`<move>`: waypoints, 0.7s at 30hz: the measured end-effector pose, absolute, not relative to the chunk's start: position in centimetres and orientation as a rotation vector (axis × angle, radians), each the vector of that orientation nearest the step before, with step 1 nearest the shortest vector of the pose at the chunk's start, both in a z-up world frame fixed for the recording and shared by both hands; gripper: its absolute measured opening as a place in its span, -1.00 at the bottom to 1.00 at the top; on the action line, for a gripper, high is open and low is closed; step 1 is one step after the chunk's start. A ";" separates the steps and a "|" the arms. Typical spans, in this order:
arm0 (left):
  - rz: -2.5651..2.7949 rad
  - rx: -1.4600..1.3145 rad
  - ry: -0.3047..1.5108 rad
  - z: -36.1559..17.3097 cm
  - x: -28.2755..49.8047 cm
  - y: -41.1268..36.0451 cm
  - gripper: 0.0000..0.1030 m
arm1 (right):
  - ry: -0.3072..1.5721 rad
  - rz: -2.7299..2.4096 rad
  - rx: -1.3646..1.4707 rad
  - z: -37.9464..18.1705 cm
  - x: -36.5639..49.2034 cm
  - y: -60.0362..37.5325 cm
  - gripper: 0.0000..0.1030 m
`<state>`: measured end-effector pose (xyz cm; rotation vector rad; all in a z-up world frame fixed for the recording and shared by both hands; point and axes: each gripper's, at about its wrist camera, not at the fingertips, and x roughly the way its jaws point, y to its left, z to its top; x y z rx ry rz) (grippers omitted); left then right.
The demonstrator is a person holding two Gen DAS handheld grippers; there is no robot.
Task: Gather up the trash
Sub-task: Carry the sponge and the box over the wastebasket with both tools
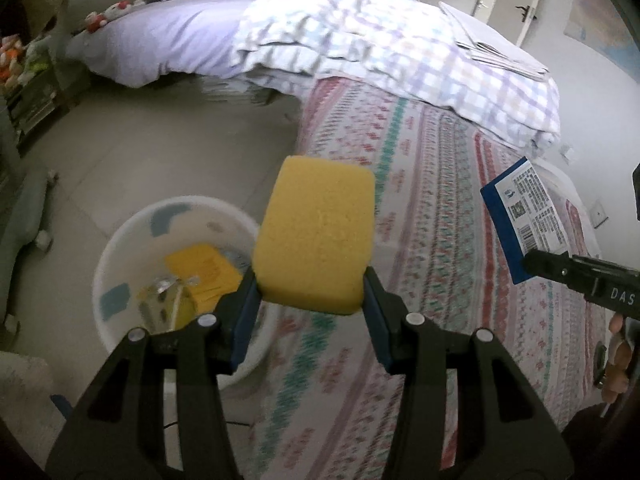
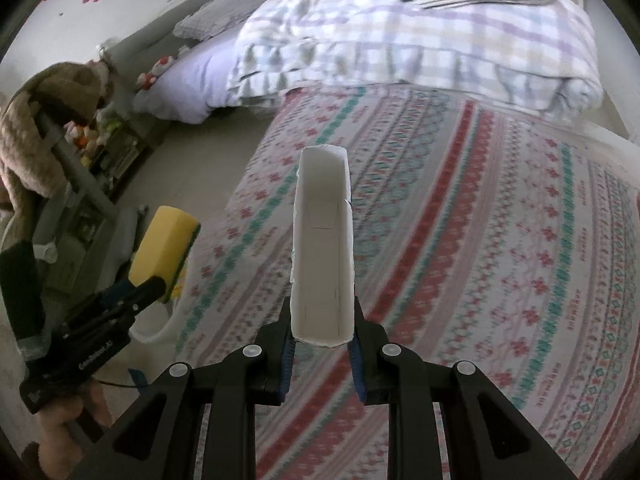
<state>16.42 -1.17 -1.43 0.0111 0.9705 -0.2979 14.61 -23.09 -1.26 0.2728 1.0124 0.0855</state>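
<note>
- Left wrist view: left gripper [image 1: 311,294] is clamped on a yellow sponge [image 1: 316,236], blue pads pressing its two sides; the sponge sticks up and forward from the jaws.
- Below and left of the sponge a white bin [image 1: 120,240] stands on the tiled floor, just beside the bed edge. Inside it: a flat yellow piece [image 1: 202,270] and a crumpled shiny wrapper [image 1: 168,292]. So some trash is already collected.
- The sponge is above the bin's near rim, not yet inside.
- At the right edge, the right gripper [image 1: 532,264] holds a blue carton [image 1: 520,220] with a printed label, over the patterned bedspread [image 1: 440,200].
- Right wrist view: right gripper [image 2: 322,338] is closed tight on the carton [image 2: 322,248], seen here end-on as an open, flattened white box; jaws nearly together on its narrow sides.
- The carton is over the bedspread [image 2: 480,240], well apart from the bin, of which only a bit of white rim [image 2: 160,330] shows at lower left.
- Left gripper [image 2: 154,286] with the sponge [image 2: 162,244] shows at the left, nearer the bin.
- Judgement: mid-task. Both items are lifted and neither is dropped. Left to do: release the sponge into the bin, then bring the carton across. No other loose trash is visible on the bedspread; the folded plaid duvet [image 2: 400,40] and the papers on it look like belongings.
</note>
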 end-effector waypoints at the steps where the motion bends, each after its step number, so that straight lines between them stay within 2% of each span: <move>1: -0.291 0.007 0.972 -1.5 16.4 -0.7 -0.01 | 1.012 0.090 0.266 -1.3 14.7 -22.6 -0.53; 16: -0.173 -0.074 0.992 -1.6 15.8 6.3 0.01 | 1.018 0.189 0.205 -2.3 16.1 -15.0 -0.53; 18: -0.145 -0.074 0.996 -1.6 15.7 7.0 0.15 | 1.018 0.204 0.199 -2.4 16.2 -14.1 -0.53; 19: -0.125 -0.071 1.007 -1.7 15.7 7.4 0.41 | 1.018 0.210 0.195 -2.5 16.2 -13.7 -0.53; 21: -0.088 -0.081 1.021 -1.9 15.5 8.2 0.68 | 1.016 0.221 0.183 -2.6 16.1 -12.8 -0.53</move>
